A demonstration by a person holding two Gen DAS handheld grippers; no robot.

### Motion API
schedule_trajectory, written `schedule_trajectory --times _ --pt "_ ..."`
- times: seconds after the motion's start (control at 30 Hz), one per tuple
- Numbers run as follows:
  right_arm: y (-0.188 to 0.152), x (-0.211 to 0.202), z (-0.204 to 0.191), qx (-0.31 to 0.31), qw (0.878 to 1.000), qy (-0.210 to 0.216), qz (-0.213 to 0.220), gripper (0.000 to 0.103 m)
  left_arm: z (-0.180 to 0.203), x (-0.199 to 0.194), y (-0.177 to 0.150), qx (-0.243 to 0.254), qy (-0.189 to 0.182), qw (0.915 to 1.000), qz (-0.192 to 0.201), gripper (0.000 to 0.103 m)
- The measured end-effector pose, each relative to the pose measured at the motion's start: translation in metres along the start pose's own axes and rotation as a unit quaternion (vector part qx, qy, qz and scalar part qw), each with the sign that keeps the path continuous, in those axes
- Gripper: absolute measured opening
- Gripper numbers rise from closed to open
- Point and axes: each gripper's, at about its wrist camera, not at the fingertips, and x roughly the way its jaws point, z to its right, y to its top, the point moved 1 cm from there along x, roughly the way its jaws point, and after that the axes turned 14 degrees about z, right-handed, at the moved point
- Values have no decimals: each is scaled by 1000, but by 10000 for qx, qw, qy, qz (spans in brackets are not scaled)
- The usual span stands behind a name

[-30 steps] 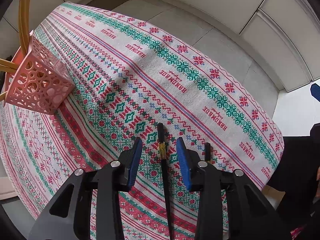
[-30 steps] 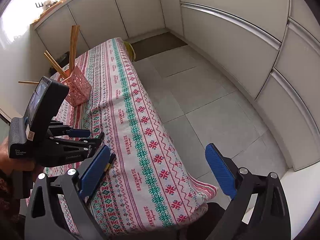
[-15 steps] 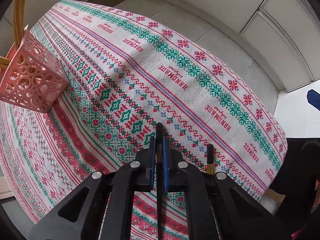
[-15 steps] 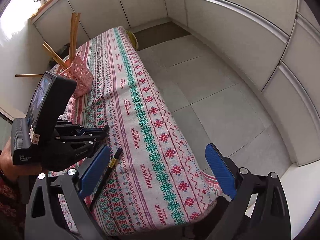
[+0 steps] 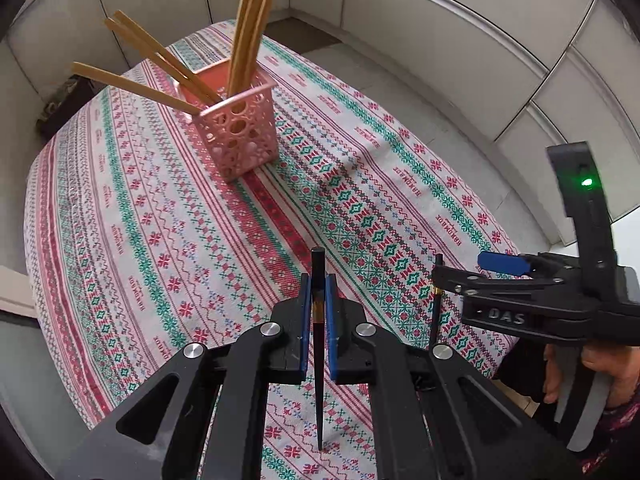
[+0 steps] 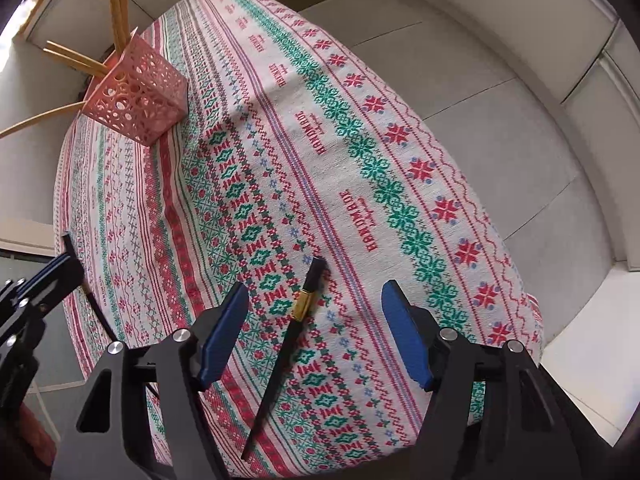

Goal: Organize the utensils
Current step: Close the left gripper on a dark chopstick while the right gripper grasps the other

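Observation:
My left gripper (image 5: 318,277) is shut on a black chopstick (image 5: 318,260) with a gold band, held above the patterned tablecloth (image 5: 160,240). A pink perforated basket (image 5: 240,136) with several wooden chopsticks (image 5: 248,24) stands farther back. In the right wrist view a second black chopstick (image 6: 288,340) lies on the cloth between the blue pads (image 6: 224,328) of my right gripper (image 6: 315,288). Its jaws are closing, and the pads stand clear of the chopstick on both sides. The left view shows the right gripper (image 5: 480,276) low over that chopstick (image 5: 437,300).
The table's right edge (image 6: 500,248) drops to a grey tiled floor (image 6: 500,100). White cabinet fronts (image 5: 460,32) curve round behind. A person's hand (image 5: 600,364) holds the right gripper's handle. The left gripper (image 6: 52,276) shows at the right view's left edge.
The left gripper shut on the black chopstick and lifted it off the cloth, swinging toward the basket. The right gripper came down over the second chopstick and its jaws narrowed.

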Motion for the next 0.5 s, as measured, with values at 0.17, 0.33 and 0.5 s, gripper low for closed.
schedule_trajectory --times 0.17,0.33,0.5 --pt "-15 16 -18 -349 9970 -689 -46 69 -9 -19 1 -137 56 9996 260 6" --pt "-24 14 -39 -691 9914 -1023 430 41 -16 -35 5 -230 71 9985 494 6" --pt "-27 9 -49 -717 9930 -573 740 9 -21 -47 4 -348 170 9965 734 6"
